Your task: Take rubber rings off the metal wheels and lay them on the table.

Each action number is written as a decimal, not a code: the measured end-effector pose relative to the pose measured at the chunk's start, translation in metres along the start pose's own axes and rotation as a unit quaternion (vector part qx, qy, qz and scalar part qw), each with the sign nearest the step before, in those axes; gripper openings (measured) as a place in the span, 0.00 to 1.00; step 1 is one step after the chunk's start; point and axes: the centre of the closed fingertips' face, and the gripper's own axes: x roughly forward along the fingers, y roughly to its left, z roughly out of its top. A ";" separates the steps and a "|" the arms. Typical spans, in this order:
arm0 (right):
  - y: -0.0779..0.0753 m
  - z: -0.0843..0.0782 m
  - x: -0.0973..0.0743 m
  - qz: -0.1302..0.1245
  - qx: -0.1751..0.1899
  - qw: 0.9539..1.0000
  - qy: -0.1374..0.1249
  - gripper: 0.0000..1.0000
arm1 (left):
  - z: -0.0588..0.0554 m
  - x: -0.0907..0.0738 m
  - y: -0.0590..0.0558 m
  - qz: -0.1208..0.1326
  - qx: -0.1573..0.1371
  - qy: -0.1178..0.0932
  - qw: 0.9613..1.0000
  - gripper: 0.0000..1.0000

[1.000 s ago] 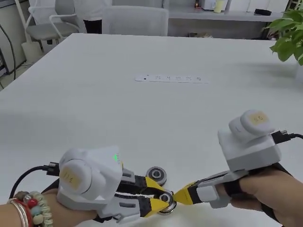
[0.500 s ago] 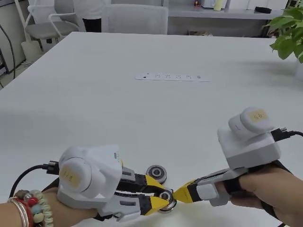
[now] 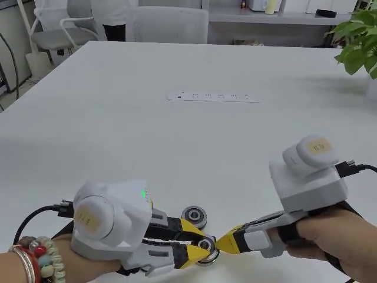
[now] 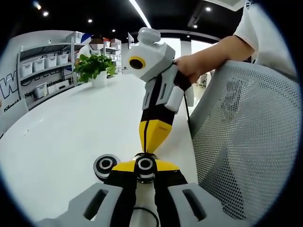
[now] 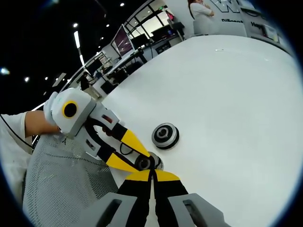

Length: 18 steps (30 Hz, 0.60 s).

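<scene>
Over the last second nothing has shifted. The left hand-held gripper (image 3: 199,250) stays clamped on 1 wheel (image 4: 145,166) low over the bench (image 3: 235,147). The right hand-held gripper (image 5: 152,176), jaws together, stays at the wheel's edge, so the ring is probably still on. Whether those tips pinch rubber is hidden. A 2nd wheel (image 3: 194,217) lies just beside.

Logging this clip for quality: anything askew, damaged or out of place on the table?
Nothing stands out. The loose wheel lies flat on the table; the left gripper clamps the gripped wheel; the right gripper, shut, meets its edge.
</scene>
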 end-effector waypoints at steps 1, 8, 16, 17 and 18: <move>0.000 0.000 0.000 0.000 -0.001 1.000 0.001 0.00 | 0.000 0.000 0.000 0.000 0.000 0.001 1.000 0.08; 0.002 -0.003 0.000 -0.008 -0.027 1.000 0.012 0.00 | 0.000 -0.001 -0.002 -0.004 0.003 0.005 1.000 0.08; 0.000 -0.004 0.000 -0.024 -0.067 0.997 0.028 0.00 | 0.000 -0.001 -0.003 -0.007 0.006 0.005 1.000 0.08; 0.000 -0.004 0.000 -0.025 -0.069 0.997 0.029 0.00 | 0.000 -0.001 -0.003 -0.007 0.006 0.005 1.000 0.08; 0.000 -0.004 0.000 -0.025 -0.069 0.997 0.030 0.00 | 0.000 -0.001 -0.003 -0.007 0.007 0.005 1.000 0.08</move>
